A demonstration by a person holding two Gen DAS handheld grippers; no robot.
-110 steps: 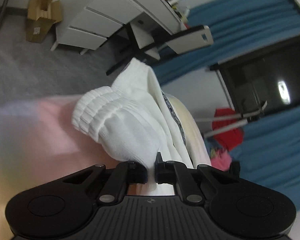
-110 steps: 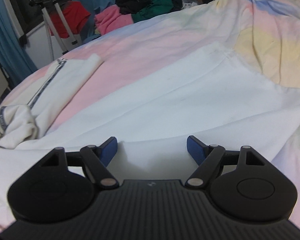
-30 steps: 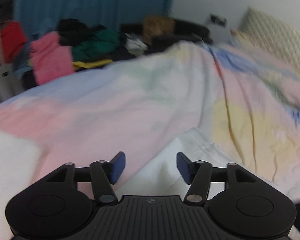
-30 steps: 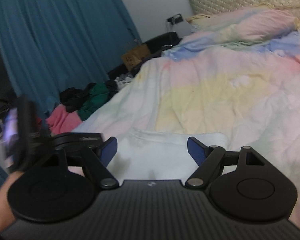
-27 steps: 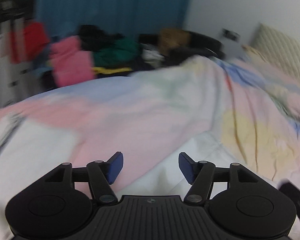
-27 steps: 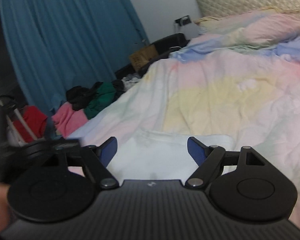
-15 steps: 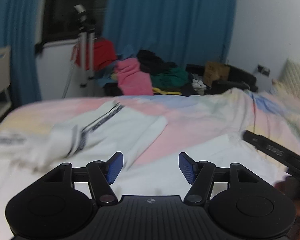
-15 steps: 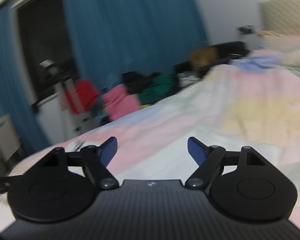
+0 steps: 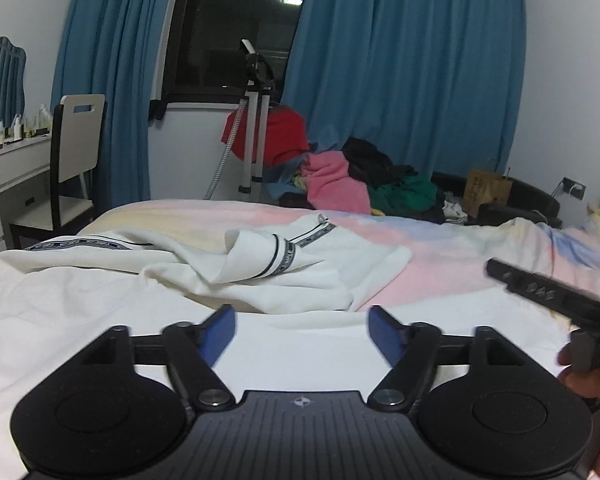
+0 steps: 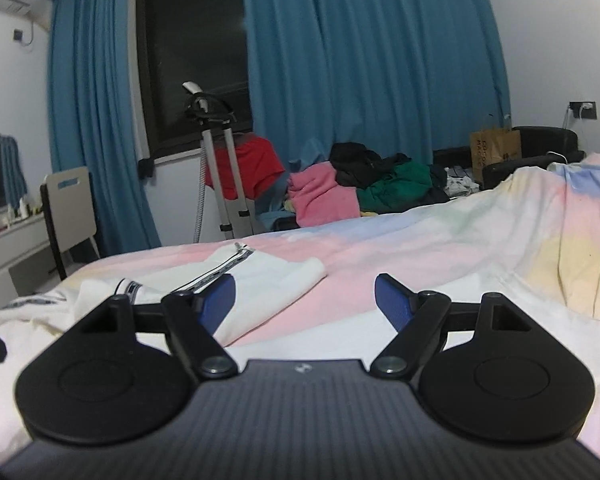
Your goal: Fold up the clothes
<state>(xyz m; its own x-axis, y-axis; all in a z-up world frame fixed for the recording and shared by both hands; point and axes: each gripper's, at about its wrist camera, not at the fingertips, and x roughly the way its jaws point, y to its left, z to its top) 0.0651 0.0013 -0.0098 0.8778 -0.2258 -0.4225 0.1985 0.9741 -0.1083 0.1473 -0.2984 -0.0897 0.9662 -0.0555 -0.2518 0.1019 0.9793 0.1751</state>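
I am holding my left gripper and right gripper spread wide and gripping nothing, above the white garment lying on the pastel duvet.

white garment: 1; chair: 1; paper bag: 1; claws: 2

Blue curtains, dark window, white chair

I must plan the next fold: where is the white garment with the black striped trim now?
The white garment lies rumpled on the pastel bedspread, ahead of the open left gripper in its view.
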